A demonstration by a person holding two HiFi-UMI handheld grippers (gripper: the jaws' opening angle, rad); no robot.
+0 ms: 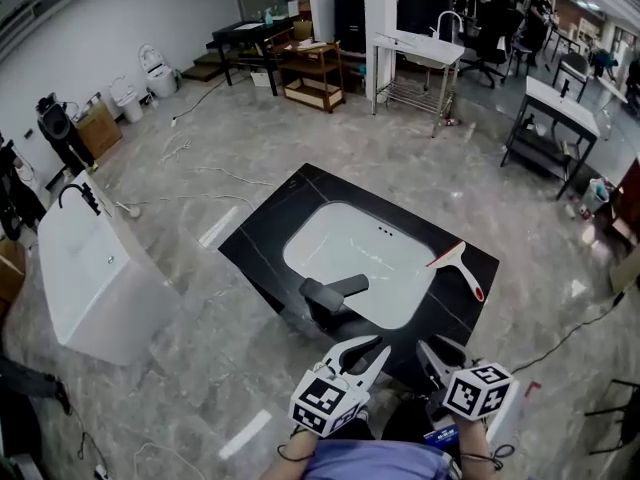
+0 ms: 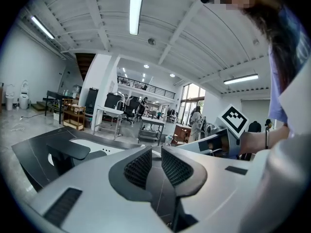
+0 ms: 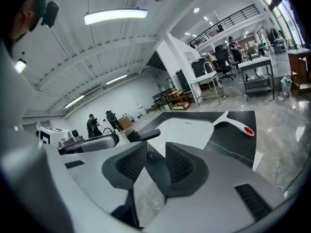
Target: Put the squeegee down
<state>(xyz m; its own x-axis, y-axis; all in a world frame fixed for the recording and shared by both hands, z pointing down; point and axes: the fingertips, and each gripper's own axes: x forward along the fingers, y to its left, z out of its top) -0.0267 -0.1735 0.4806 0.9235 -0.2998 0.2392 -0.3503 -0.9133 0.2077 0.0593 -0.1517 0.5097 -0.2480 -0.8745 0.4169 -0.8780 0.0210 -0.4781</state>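
Squeegee [image 1: 462, 268] lies flat on the black counter [image 1: 255, 243], right of the white sink [image 1: 350, 258]; job looks done; left gripper [image 1: 368, 352] and right gripper [image 1: 436, 352] wait near, jaws slightly apart, empty.

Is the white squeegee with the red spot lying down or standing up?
Lying down: the white squeegee rests flat on the black countertop beside the white basin.

Black marbled table [image 1: 262, 240] set low on a grey floor [image 1: 330, 148], white basin [image 1: 350, 253] sunk in its middle, black faucet [image 1: 335, 290] at the basin's near rim, white squeegee [image 1: 462, 268] with a red-tipped handle lying flat on the table's right side, blade at the basin's edge
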